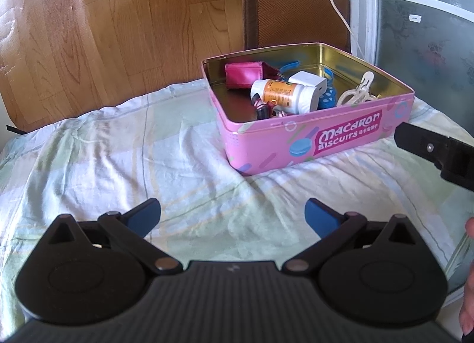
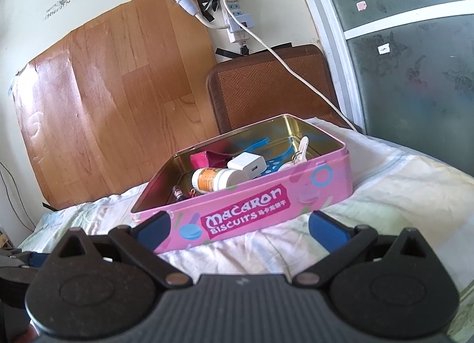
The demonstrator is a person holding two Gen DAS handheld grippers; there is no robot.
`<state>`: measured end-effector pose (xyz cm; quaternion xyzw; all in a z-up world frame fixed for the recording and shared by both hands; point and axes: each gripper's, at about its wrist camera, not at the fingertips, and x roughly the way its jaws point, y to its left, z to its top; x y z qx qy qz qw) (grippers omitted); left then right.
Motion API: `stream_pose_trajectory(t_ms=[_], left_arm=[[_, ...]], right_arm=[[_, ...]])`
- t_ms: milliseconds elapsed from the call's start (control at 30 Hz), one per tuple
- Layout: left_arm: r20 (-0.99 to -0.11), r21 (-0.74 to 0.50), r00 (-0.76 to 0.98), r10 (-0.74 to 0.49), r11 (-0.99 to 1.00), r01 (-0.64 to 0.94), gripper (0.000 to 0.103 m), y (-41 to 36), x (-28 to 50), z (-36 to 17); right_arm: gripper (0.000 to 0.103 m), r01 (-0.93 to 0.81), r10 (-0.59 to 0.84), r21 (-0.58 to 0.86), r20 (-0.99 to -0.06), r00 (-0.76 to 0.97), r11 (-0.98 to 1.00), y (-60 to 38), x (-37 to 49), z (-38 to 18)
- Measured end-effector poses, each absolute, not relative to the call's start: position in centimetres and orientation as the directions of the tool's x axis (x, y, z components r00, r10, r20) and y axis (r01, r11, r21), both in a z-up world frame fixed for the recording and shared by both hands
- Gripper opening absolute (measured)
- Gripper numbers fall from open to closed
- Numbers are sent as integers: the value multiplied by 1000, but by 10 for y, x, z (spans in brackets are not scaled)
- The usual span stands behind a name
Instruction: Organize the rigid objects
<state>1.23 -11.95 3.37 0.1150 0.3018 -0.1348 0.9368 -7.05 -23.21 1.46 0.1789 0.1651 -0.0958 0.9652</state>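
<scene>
A pink "Macaron Biscuits" tin stands open on the bed and also shows in the right wrist view. Inside lie a white pill bottle with an orange label, a white charger block, a pink pouch, a cream hair claw, blue items and small trinkets. My left gripper is open and empty, above the sheet in front of the tin. My right gripper is open and empty, close to the tin's front wall. One right finger shows at the left view's right edge.
The bed has a pale checked sheet with folds. A brown woven cushion leans behind the tin. A wood-pattern panel covers the wall. A white cable runs from a power strip. A frosted glass door stands at right.
</scene>
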Motion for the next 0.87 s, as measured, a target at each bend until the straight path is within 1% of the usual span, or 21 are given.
stream_pose_trajectory(t_ms=[633,867], left_arm=[[-622,101,757,-200,938,331,103,-120,16,27],[-611,73,754,-240,932,356,103,-117,16,27]], right_arm=[[103,248,-123,320,-364,923,914,-234,-70,9],[103,247,-123,313,-368,922,917,-232,-68,6]])
